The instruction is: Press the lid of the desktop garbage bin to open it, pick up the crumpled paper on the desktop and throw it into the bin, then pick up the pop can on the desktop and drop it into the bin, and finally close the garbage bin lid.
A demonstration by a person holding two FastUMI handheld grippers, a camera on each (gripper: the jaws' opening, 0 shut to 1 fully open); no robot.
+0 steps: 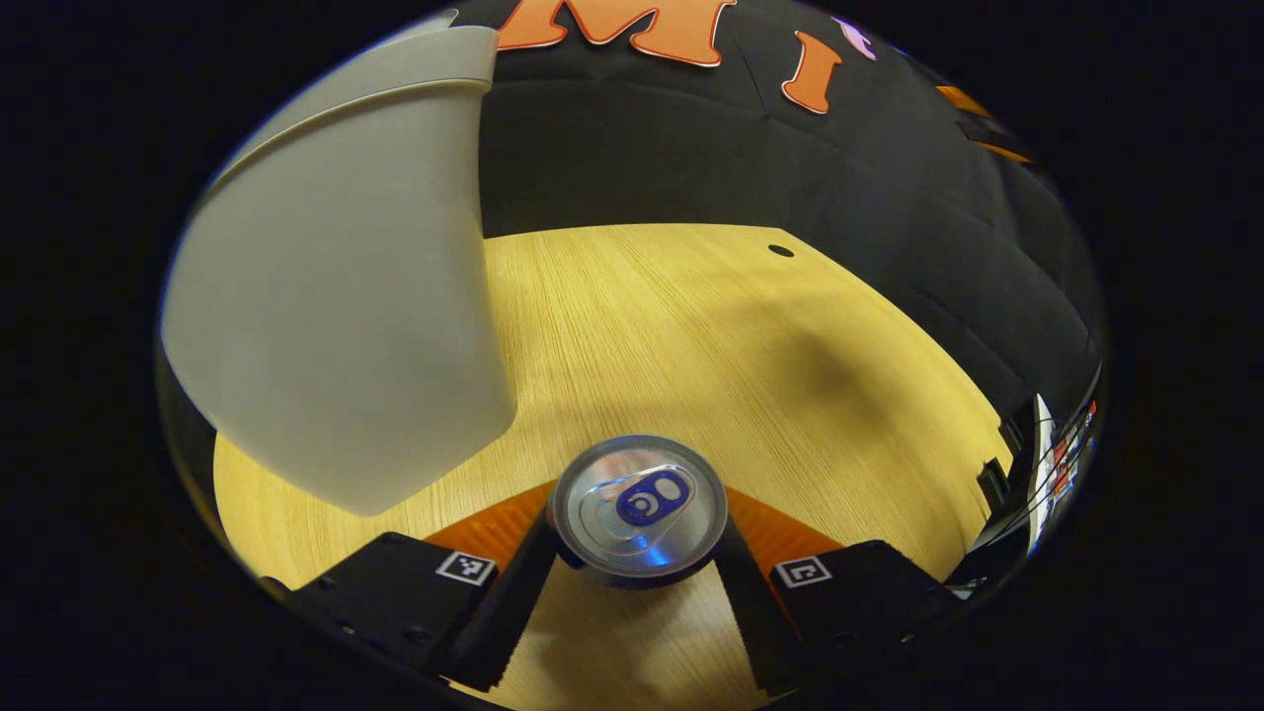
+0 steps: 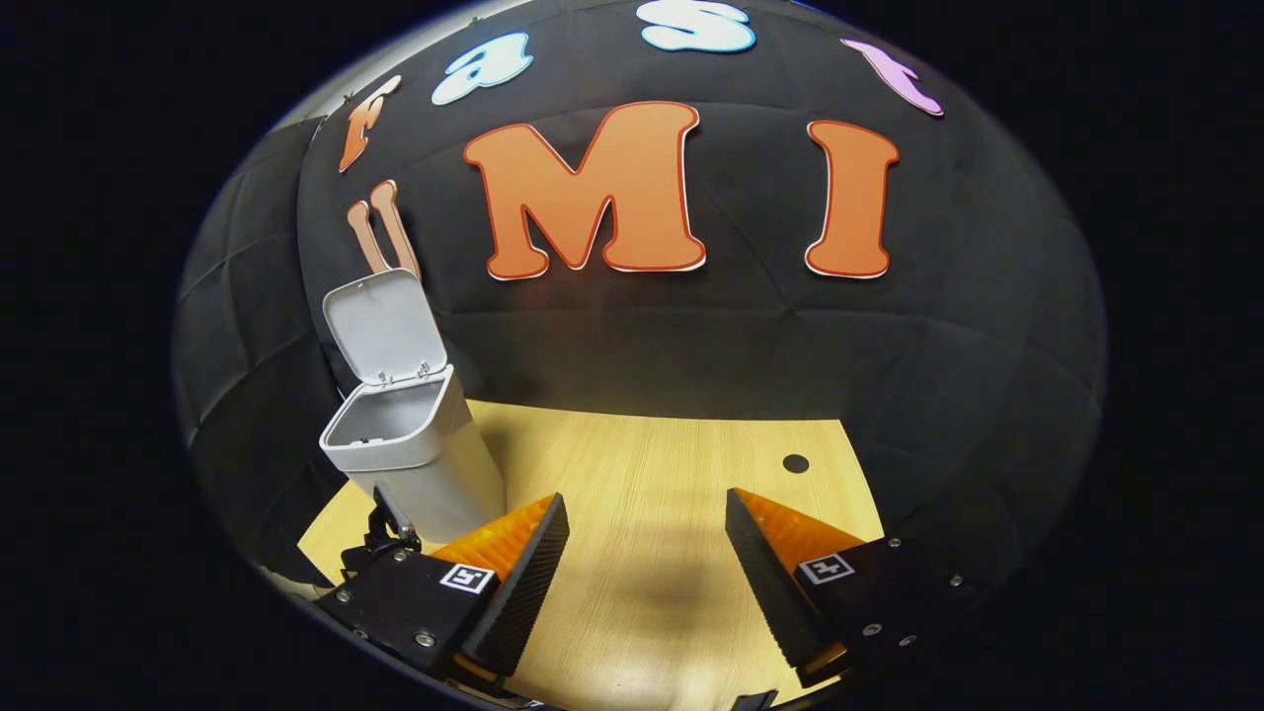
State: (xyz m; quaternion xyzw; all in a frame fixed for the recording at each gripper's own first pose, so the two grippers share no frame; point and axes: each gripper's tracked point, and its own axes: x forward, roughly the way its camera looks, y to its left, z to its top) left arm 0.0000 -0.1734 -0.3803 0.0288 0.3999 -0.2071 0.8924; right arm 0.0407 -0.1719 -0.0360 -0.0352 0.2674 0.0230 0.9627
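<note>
While the bin (image 2: 410, 425) stands far left on the desk (image 2: 642, 474) with its lid (image 2: 383, 324) up to take rubbish, the left gripper (image 1: 637, 553) clamps both fingers on the upright can (image 1: 639, 506), seemingly ready to carry it over; the right gripper (image 2: 642, 563) hangs wide, empty; no legible writing

Bin (image 1: 336, 296) top cropped (left gripper view) — contents unseen

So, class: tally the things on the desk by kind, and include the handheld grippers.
Garbage bin, lid up: 1
Pop can: 1
Grippers: 2, the left gripper closed on the can and the right gripper open
Total: 4
</note>
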